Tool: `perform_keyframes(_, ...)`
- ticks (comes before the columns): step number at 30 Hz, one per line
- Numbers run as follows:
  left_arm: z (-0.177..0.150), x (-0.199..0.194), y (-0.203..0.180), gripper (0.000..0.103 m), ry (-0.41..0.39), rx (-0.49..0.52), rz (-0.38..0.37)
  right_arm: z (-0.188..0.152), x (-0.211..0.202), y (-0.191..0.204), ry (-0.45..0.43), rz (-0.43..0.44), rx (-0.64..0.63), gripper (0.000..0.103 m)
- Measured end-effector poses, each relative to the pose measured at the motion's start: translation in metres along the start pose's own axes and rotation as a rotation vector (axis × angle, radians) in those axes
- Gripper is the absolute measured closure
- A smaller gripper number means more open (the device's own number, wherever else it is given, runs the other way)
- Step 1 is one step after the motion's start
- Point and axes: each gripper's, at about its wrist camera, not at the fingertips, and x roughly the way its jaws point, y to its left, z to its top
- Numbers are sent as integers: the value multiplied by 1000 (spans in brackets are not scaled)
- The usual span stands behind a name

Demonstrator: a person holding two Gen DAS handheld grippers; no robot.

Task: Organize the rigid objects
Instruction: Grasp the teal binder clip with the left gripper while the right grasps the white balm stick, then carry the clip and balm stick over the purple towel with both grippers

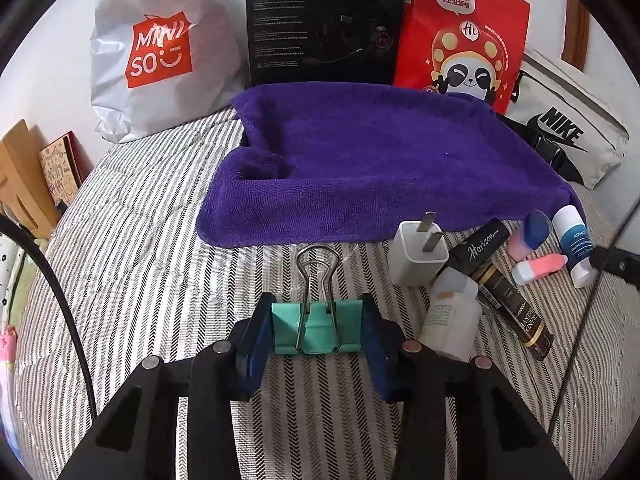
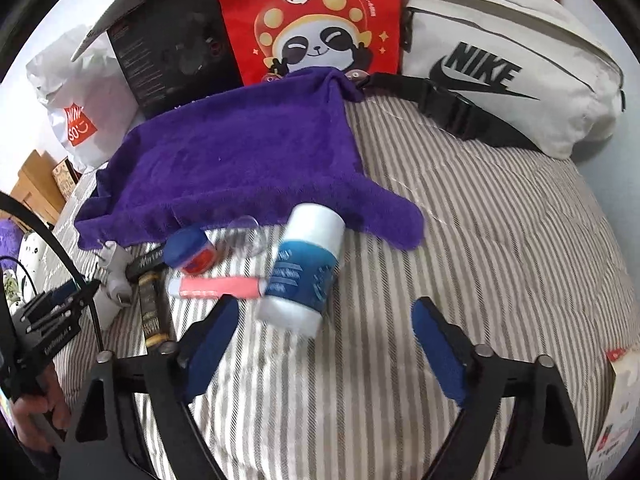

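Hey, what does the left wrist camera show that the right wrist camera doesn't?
Only the left wrist view shows the left claw shut on a teal binder clip, and the white charger plug standing clearly.

Only the right wrist view shows the right claw open and empty, and the clear plastic cap.

Both show the purple towel, the blue and white bottle, the pink tube, the red panda bag and the Nike pouch.
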Motion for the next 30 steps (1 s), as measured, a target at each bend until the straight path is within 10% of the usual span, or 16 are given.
perform_keyframes(9,0,0,0,63,0,-3,-4,20,27,16,27,-10,-68,56)
perform_keyframes(30,1,0,-1,63,0,-4,-3,7,33,13,-83,-39,-194,56)
